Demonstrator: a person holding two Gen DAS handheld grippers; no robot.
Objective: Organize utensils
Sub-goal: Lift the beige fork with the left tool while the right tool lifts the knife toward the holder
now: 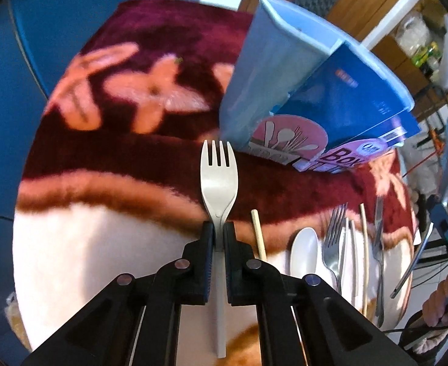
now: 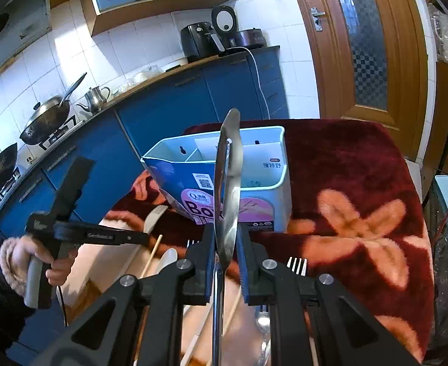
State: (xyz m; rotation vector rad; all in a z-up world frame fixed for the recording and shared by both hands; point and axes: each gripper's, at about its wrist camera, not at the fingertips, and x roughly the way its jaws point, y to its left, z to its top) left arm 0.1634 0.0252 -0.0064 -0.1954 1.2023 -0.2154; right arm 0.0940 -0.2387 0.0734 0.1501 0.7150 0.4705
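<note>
Floral blanket (image 1: 138, 97) below me; my left gripper (image 1: 219, 235) clamps a white plastic fork (image 1: 218, 180), right gripper (image 2: 226, 244) pinches a steel knife (image 2: 228, 183) before the blue organizer box (image 2: 263, 180).

From the left wrist view, the light blue utensil box (image 1: 272, 70) stands at one o'clock and blocks that side. The fuzzy maroon table cover (image 1: 138, 70) lies bare from nine to twelve o'clock. At three to four o'clock a row of loose cutlery (image 1: 339, 244), a white spoon (image 1: 304, 251) and chopsticks (image 1: 259, 235) crowds the surface.

From the right wrist view, the box's open compartments (image 2: 263, 164) sit at twelve o'clock. The cover is bare from one to four o'clock. The left gripper (image 2: 146, 238) occupies nine o'clock.
</note>
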